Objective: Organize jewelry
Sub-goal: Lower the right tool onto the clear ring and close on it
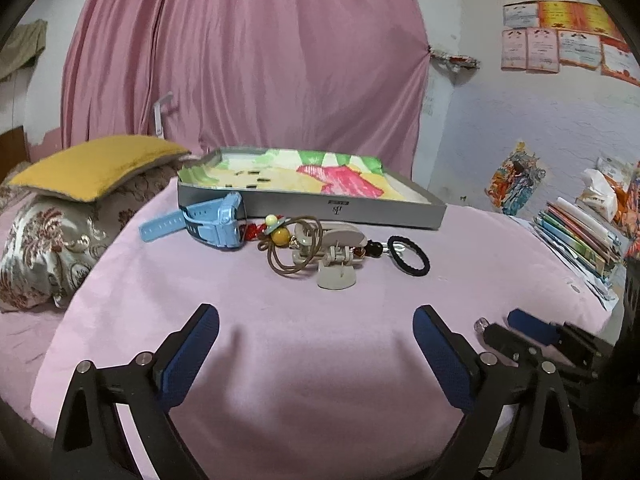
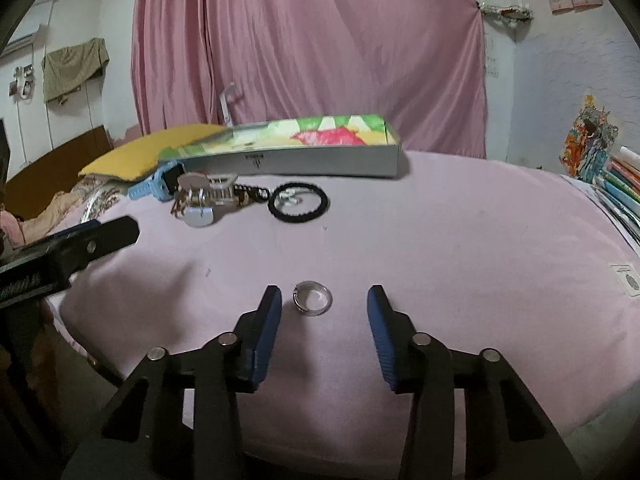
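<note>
A silver ring (image 2: 312, 297) lies on the pink cloth between the fingertips of my open right gripper (image 2: 324, 304); nothing is held. My left gripper (image 1: 316, 326) is open and empty, well short of the jewelry pile. The pile holds a blue watch (image 1: 218, 226), a beaded brown cord (image 1: 286, 246), a grey hair clip (image 1: 334, 258) and a black hair tie (image 1: 409, 254). Behind it stands a shallow grey box (image 1: 320, 204) with a colourful lining. The right gripper (image 1: 516, 326) also shows in the left wrist view, with the ring (image 1: 481, 323) at its tip.
A yellow cushion (image 1: 96, 166) on patterned pillows lies at the left. A stack of books (image 1: 580, 236) sits at the right edge. A pink curtain (image 1: 248, 60) hangs behind. The left gripper's finger (image 2: 96, 236) reaches in from the left of the right wrist view.
</note>
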Tool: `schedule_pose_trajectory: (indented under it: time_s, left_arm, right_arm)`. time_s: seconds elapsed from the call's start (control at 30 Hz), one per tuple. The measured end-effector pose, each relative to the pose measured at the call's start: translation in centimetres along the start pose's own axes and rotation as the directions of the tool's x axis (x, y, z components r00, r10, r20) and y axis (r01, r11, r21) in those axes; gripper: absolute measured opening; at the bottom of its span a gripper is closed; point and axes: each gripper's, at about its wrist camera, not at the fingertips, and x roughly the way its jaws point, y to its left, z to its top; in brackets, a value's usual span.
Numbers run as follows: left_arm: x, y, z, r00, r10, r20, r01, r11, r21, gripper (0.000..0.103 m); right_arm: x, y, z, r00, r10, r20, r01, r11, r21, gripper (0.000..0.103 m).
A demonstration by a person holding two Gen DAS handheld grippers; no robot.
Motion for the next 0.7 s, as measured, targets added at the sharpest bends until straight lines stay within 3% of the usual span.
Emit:
schedule_pose_trajectory:
  time_s: [0.17,0.43,0.5,0.7]
  left_arm:
    - [1.7,0.7,0.8,0.998,-0.009,-0.067,0.006,0.999,-0.048,0.077]
    - [3.7,1.0,2.3,0.99,-0.006,-0.144,0.001,0.999,-0.038,0.061]
    - [4.3,1.0,2.7,0.986,-0.004,-0.164,-0.002,0.999,-0.037,0.055]
    - [5.9,1.2,3.8,0.979,0.002,-0.203,-0.009,0.999,-0.033,0.049]
  right_arm:
    - [0.8,0.3,0.5,1.0,-0.012,-0.024,0.012,1.0,-0.014,0.018]
    - [1.7,0.6,1.6,0.999,0.017,-0.034,-0.017,1.0,-0.012,0.015]
    - [1.9,0.7,2.1,0.999,0.025,-0.029,-0.025,1.0,-0.009,0.004]
    - [2.8,0.9,2.5,0.999,0.031,-0.042,-0.032,0.999,-0.014,0.004]
